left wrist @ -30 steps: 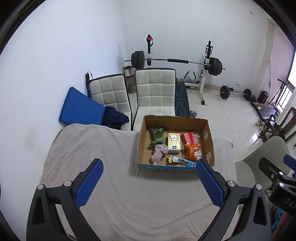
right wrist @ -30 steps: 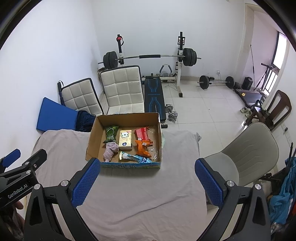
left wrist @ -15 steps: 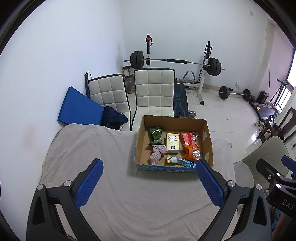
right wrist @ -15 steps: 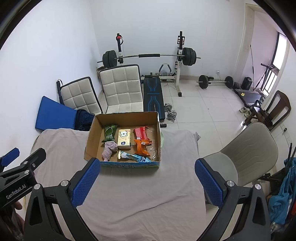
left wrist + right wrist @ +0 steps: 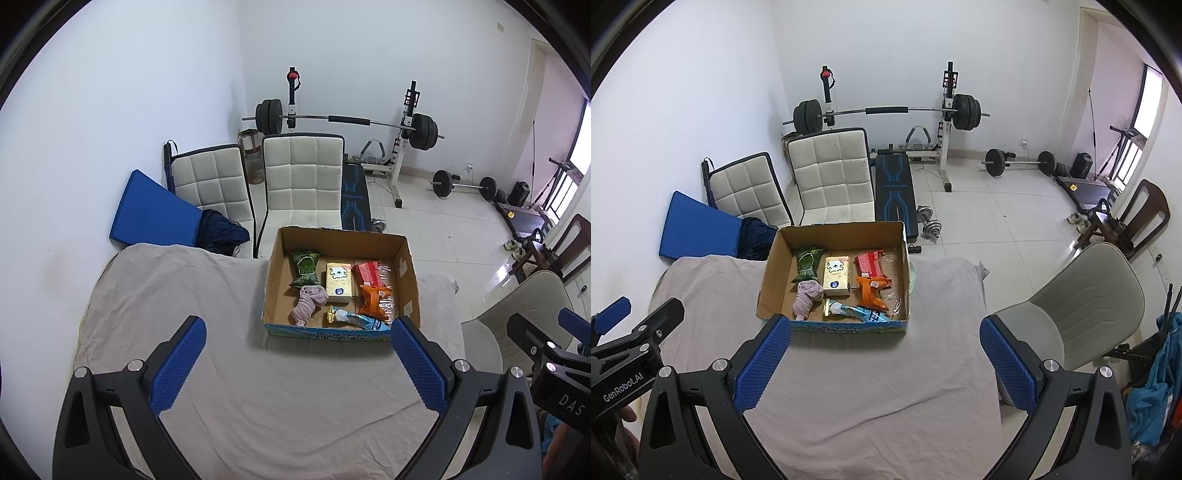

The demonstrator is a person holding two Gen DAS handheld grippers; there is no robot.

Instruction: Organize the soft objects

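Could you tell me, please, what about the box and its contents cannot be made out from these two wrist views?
- Print on the cream packet and blue wrapper: too small to read in both views.
- Cardboard box near inner wall: hidden by its own front rim.
- Pink cloth: bunched, so what kind of item it is stays unclear.
- Box front label: partly covered by a left gripper finger.

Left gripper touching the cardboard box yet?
Apart. Left wrist view: left gripper is open above bare cloth, a strip of it showing before the cardboard box.
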